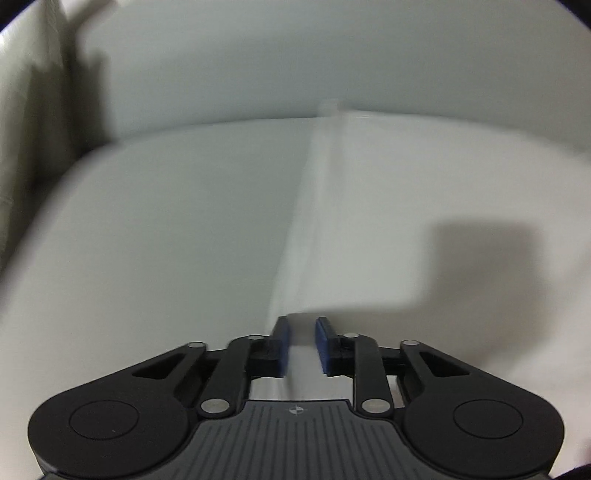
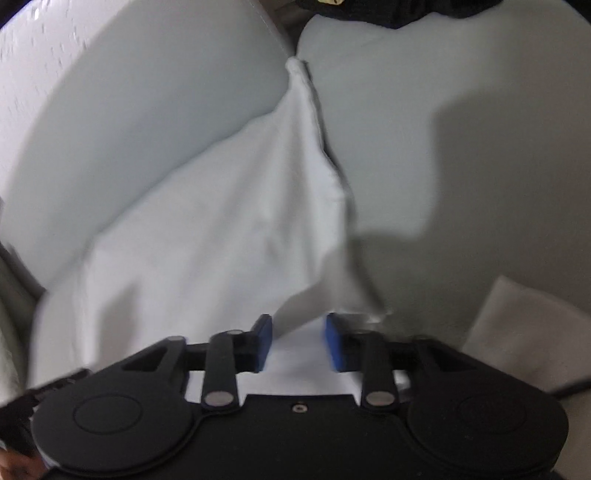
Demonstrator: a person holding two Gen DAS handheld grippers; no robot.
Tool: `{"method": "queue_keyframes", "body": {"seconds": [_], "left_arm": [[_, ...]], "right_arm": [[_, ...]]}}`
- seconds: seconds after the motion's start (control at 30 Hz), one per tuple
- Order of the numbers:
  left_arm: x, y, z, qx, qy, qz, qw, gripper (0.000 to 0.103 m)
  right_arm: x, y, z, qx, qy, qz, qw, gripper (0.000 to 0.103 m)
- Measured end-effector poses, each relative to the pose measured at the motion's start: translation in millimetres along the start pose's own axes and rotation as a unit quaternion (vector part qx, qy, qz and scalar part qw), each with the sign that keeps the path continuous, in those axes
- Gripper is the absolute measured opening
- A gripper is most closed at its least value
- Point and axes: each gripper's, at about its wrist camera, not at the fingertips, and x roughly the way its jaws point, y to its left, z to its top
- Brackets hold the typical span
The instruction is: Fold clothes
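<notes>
- Hanging in a long taut ridge, the white garment (image 2: 221, 221) runs from a pinched peak at its far end down to the right tongs (image 2: 298, 341); below and left of that ridge the cloth drapes in a broad sheet toward the lower left.
- The right tongs stand with a gap between the blue pads (image 2: 334, 343), and white cloth lies in that gap; whether the pads actually bear on it, I cannot tell from this view.
- The left tongs (image 1: 302, 347) also show a gap between their blue pads (image 1: 282, 345). A pale strip of the same white cloth (image 1: 317, 221) runs straight away from them, blurred; it seems to pass between the pads, but whether it is pinched, I cannot tell.
- Beneath the garment lies a pale grey surface (image 2: 443, 184), smooth and soft-looking; I cannot say if it is a bed or a covered counter.
- Right of the garment's ridge, near the right tongs, a pale folded piece (image 2: 517, 332) rests flat. A dark item (image 2: 388, 11) shows beyond the far peak of the ridge.
- Judging progress: the garment is lifted and stretched between 2 holds, not lying in a finished fold. That fits either spreading it out or carrying 1 edge over for a fold, and the blur does not settle which.
- Left to do, as far as shown: this garment does not yet lie flat and folded.
</notes>
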Motion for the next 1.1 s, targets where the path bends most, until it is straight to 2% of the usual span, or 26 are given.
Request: {"method": "queue_keyframes", "body": {"seconds": [0.03,0.07,0.1,0.13,0.17,0.2,0.23,0.27,0.3,0.4,0.53,0.7,0.83,0.87,0.9,0.93,1.1], "left_arm": [[-2,-2,0,0.018,-0.010,0.047,0.9987,0.019],[-6,-3,0,0.027,-0.022,0.071,0.9969,0.018],[-12,-1,1,0.024,-0.033,0.067,0.9969,0.018],[-18,1,2,0.017,-0.043,0.055,0.9974,0.020],[-23,4,4,0.000,-0.047,0.022,0.9987,0.022],[-27,4,6,-0.013,-0.050,-0.007,0.9986,0.026],[-30,2,7,-0.016,-0.054,-0.030,0.9980,0.029],[-33,-1,8,-0.016,-0.058,-0.048,0.9970,0.030],[-31,-8,9,-0.008,-0.058,-0.058,0.9966,0.031],[-24,-22,6,0.013,-0.050,-0.071,0.9962,0.031],[-10,-20,4,0.009,-0.016,-0.087,0.9960,0.031],[-1,-22,5,-0.003,-0.004,-0.089,0.9960,0.035],[-10,-26,-1,0.013,-0.010,-0.077,0.9969,0.038],[-9,-26,-1,0.016,-0.012,-0.074,0.9971,0.039],[-7,-26,0,0.015,-0.011,-0.073,0.9972,0.041],[-5,-25,0,0.012,-0.010,-0.073,0.9972,0.042],[-2,-22,1,0.004,-0.005,-0.071,0.9975,0.045]], "right_arm": [[-3,0,1,-0.010,-0.009,-0.021,1.000,0.000],[-6,1,2,-0.020,-0.018,-0.042,0.999,0.000],[-9,1,3,-0.030,-0.027,-0.063,0.997,0.000],[-14,3,4,-0.038,-0.044,-0.073,0.996,0.005],[-20,5,5,-0.044,-0.067,-0.076,0.994,0.009],[-27,7,6,-0.049,-0.089,-0.078,0.992,0.022],[-33,9,8,-0.055,-0.112,-0.081,0.989,0.043],[-35,8,10,-0.057,-0.121,-0.073,0.988,0.050],[-32,5,11,-0.050,-0.115,-0.056,0.990,0.050],[-16,-5,13,-0.036,-0.091,-0.018,0.995,0.045],[0,-7,13,-0.051,-0.076,0.010,0.996,0.029],[16,12,9,-0.112,-0.070,0.010,0.991,0.028],[31,26,-1,-0.160,-0.060,-0.018,0.985,0.028],[31,30,-4,-0.172,-0.063,-0.027,0.983,0.025],[31,30,-5,-0.177,-0.067,-0.039,0.981,0.018],[30,30,-5,-0.176,-0.072,-0.053,0.980,0.003],[19,26,-2,-0.160,-0.088,-0.110,0.977,0.002]]}}
